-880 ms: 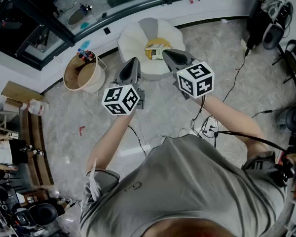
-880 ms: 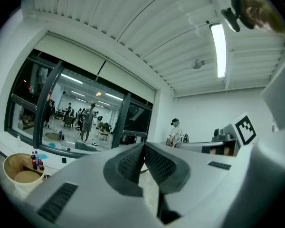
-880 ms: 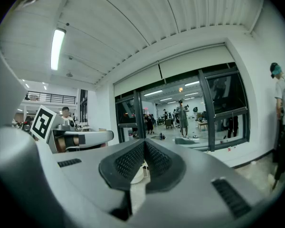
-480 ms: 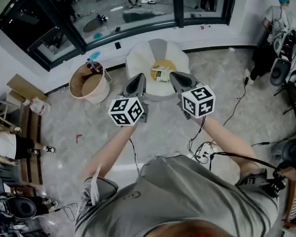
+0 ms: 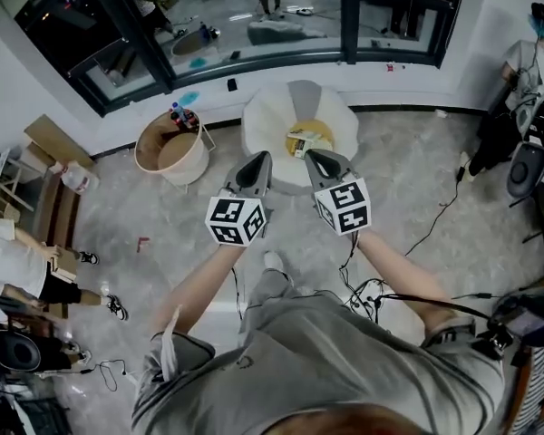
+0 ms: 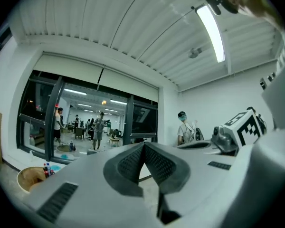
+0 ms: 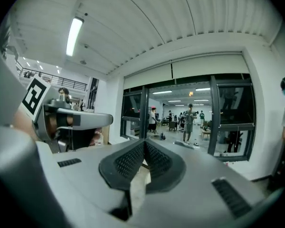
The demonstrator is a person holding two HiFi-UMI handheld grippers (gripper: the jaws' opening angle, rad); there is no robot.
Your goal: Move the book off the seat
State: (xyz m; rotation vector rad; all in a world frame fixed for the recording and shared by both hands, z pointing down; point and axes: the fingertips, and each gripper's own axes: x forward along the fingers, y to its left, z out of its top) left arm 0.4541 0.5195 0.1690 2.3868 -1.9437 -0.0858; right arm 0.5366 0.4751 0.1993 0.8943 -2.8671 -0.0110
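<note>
**Left gripper view, right gripper view: both pairs of jaws closed on nothing — book not yet reached**

Seen along the left gripper (image 6: 143, 148), its dark ribbed pads (image 6: 128, 165) meet edge to edge with nothing between them. The right gripper (image 7: 144, 146) shows the same: pads (image 7: 129, 163) pressed together and empty. Both point roughly level toward the glass wall (image 5: 254, 25) behind the seat.

In the head view the two grippers are held side by side in front of the person, their tips over the near edge of the white, petal-shaped seat (image 5: 263, 120). The book (image 5: 304, 141) lies on the seat's yellow centre cushion (image 5: 322, 130), toward its near side, just beyond the right gripper's tip and apart from both. Left of the seat stands a round basket (image 5: 154, 157) with bottles (image 5: 183, 115) at its far rim.

This looks like the approach step — nothing is gripped, and the book is still on the seat. The next move calls for lowering a gripper toward the cushion, tipping it downward, and opening its jaws wide enough to take the book by an edge before lifting it clear of the seat.
</note>
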